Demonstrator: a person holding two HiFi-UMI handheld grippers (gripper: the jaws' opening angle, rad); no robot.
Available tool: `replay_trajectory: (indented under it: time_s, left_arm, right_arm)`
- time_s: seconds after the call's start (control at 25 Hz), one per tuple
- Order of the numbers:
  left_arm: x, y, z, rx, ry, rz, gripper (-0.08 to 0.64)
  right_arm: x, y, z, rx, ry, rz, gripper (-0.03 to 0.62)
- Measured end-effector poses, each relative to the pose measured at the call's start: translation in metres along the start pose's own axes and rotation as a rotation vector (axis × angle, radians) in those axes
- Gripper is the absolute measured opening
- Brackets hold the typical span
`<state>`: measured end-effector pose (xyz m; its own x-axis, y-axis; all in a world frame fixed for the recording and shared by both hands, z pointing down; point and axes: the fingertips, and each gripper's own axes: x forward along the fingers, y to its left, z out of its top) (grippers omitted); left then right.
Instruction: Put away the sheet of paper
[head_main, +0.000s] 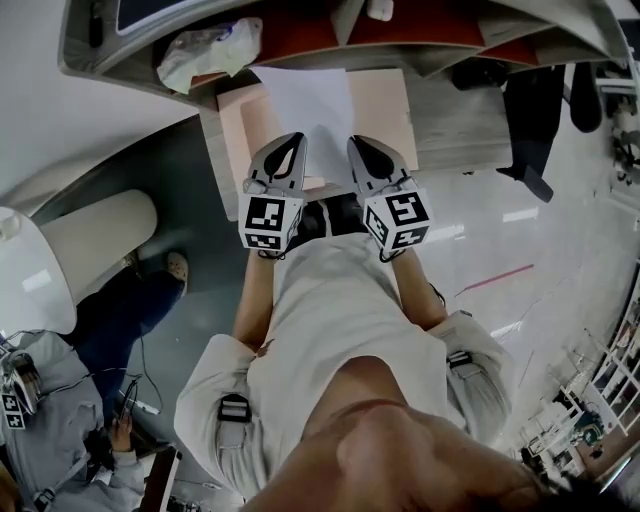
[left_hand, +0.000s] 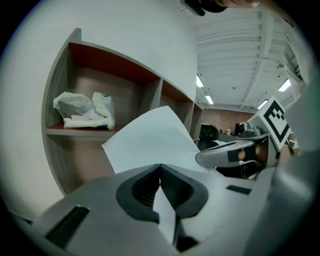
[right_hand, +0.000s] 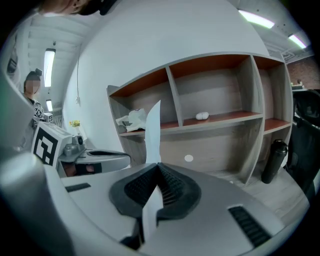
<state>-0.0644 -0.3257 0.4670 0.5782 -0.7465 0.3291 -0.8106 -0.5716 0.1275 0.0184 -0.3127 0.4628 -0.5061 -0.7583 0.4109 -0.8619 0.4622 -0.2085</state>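
Observation:
A white sheet of paper (head_main: 312, 108) is held out flat over a pale pink board (head_main: 388, 102) in front of the wooden shelf unit (head_main: 300, 30). My left gripper (head_main: 292, 142) is shut on the sheet's near edge at the left. My right gripper (head_main: 360, 145) is shut on the same edge at the right. In the left gripper view the paper (left_hand: 149, 142) rises from the closed left gripper (left_hand: 160, 169), with the right gripper (left_hand: 227, 154) beside it. In the right gripper view the sheet (right_hand: 152, 131) shows edge-on, pinched in the right gripper (right_hand: 159, 168).
A crumpled white plastic bag (head_main: 208, 50) lies in the shelf's left compartment. A small white object (right_hand: 202, 116) sits in the middle compartment, and a black bottle (right_hand: 274, 160) stands at the shelf's lower right. Another person's legs (head_main: 125, 305) are at the left.

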Motion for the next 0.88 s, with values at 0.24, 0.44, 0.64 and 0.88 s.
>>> replay_trajectory:
  time_s: [0.24, 0.44, 0.64, 0.88]
  left_arm:
    - [0.008, 0.005, -0.016, -0.019, 0.031, 0.008, 0.021]
    - [0.021, 0.008, -0.033, -0.03, 0.058, 0.015, 0.021]
    - [0.033, 0.012, -0.051, -0.047, 0.086, 0.022, 0.021]
    - [0.049, 0.013, -0.07, -0.054, 0.117, 0.018, 0.021]
  right_arm:
    - [0.013, -0.002, -0.014, 0.006, 0.049, 0.017, 0.02]
    - [0.022, -0.013, -0.029, 0.018, 0.084, 0.017, 0.02]
    - [0.031, -0.03, -0.051, 0.035, 0.125, 0.001, 0.02]
    - [0.038, -0.049, -0.075, 0.049, 0.173, -0.012, 0.02]
